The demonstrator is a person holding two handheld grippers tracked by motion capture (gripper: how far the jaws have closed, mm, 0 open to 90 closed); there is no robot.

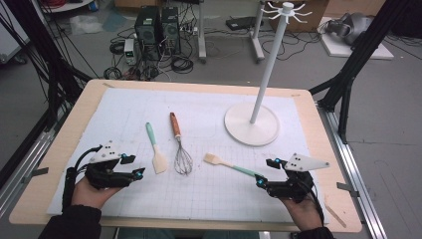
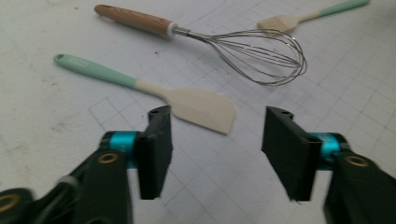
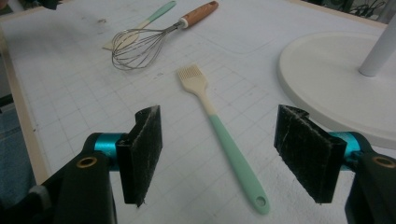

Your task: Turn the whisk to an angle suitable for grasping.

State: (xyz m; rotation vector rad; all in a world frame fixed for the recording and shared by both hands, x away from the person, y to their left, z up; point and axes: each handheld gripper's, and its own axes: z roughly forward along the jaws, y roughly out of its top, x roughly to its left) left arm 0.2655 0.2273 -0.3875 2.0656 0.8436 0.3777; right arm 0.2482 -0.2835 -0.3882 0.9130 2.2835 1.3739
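Note:
Three utensils lie on the white gridded mat [image 1: 209,124]: a cream spatula [image 1: 156,150] with a mint handle, a wire whisk [image 1: 180,147] with a wooden handle, and a cream basting brush [image 1: 230,165] with a mint handle. My left gripper [image 1: 135,166] rests at the front left, open, its jaws apart just short of the spatula blade [image 2: 203,108]. My right gripper [image 1: 264,173] sits at the front right, open, with the brush handle [image 3: 233,154] lying on the mat between and beyond its jaws, untouched. A white stand [image 1: 252,123] with a tall pole and top hooks is at the back right.
The wooden table edge [image 1: 64,139] frames the mat. Black frame legs [image 1: 348,74] stand at both sides, and computers and cables [image 1: 157,30] lie on the floor beyond the table. The stand's round base [image 3: 336,79] lies close to my right gripper.

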